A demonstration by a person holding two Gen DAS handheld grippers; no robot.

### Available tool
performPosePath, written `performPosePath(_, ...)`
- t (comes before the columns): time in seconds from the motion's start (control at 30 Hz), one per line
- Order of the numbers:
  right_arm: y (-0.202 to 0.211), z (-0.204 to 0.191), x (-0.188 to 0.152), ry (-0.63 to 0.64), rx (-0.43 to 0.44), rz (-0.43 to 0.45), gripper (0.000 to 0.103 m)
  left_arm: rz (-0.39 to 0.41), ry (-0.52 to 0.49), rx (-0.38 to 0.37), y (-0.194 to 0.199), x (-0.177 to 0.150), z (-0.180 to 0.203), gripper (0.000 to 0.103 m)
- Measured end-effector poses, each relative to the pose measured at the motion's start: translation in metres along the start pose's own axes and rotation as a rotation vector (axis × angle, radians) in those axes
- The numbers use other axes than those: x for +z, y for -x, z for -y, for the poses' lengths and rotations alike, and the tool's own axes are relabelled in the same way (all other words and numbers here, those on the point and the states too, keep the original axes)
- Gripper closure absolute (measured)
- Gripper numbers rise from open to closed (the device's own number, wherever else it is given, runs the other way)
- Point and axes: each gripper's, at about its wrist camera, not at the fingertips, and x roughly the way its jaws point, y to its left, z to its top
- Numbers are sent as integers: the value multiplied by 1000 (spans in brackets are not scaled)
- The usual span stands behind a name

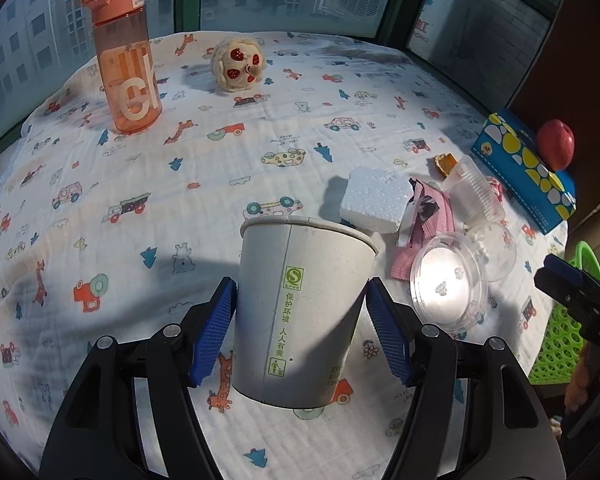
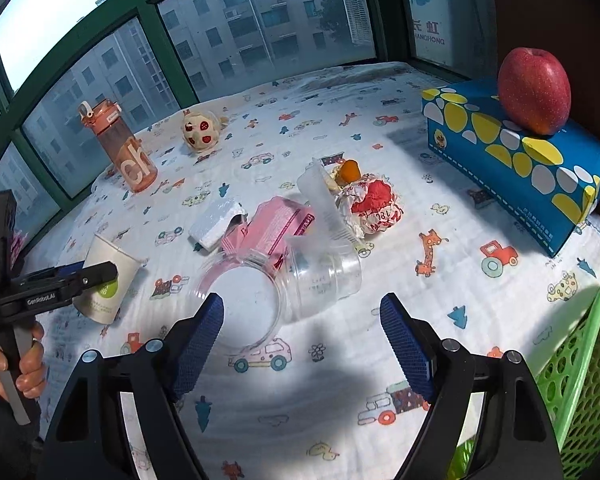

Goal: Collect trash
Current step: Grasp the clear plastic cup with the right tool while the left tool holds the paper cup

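Left wrist view shows the left gripper (image 1: pixel 302 328) with its two blue pads on both sides of a white paper cup (image 1: pixel 300 312). The pads press against the cup's sides, so the jaws are grasping the cup. The cup stands up straight on the table cloth (image 1: pixel 140 200), which is white with little cars, giraffes and trees on it.

Just behind the cup lies a white foam block (image 1: pixel 374 200). Next to the block is a pink wrapper (image 1: pixel 424 224). A clear plastic jar (image 1: pixel 452 280) lies on its side beside the wrapper, to the right of the cup. A clear plastic cup (image 1: pixel 474 192) lies tipped over behind the jar.

Far back on the cloth stands an orange water bottle (image 1: pixel 126 56). A small round plush toy (image 1: pixel 238 64) sits near it.

Right wrist view shows the right gripper (image 2: pixel 302 344) with its pads far apart and nothing between them, so its jaws are released. It hangs over the cloth, close to the clear jar. Behind the jar there is a crumpled ball of paper (image 2: pixel 374 204) with red on it, and a small orange bit (image 2: pixel 348 172) lies behind that.

A blue tissue box (image 2: pixel 520 160) with yellow and white spots sits on the right side. A red apple (image 2: pixel 534 90) rests on top of the box. A green basket (image 2: pixel 580 372) with holes stands at the right edge, just off the cloth.
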Motion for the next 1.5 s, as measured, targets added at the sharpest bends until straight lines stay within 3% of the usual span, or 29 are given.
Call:
performPosePath(0.63,-69,6,25,-42,-63,-26,34,-21,11,-28,-10,0,-5,37)
performPosePath(0.9,-83,6,24,-63,-96,-32,43,-34,16,-29,-15,-3,-9,37)
performPosePath(1.17,-77,8,20,-62,-101,-22,44,-33,11,-34,-14,-3,-6,37)
performPosePath(1.5,-22,15,9,-51,-102,31,44,7,-24,-63,7,-1,21,37)
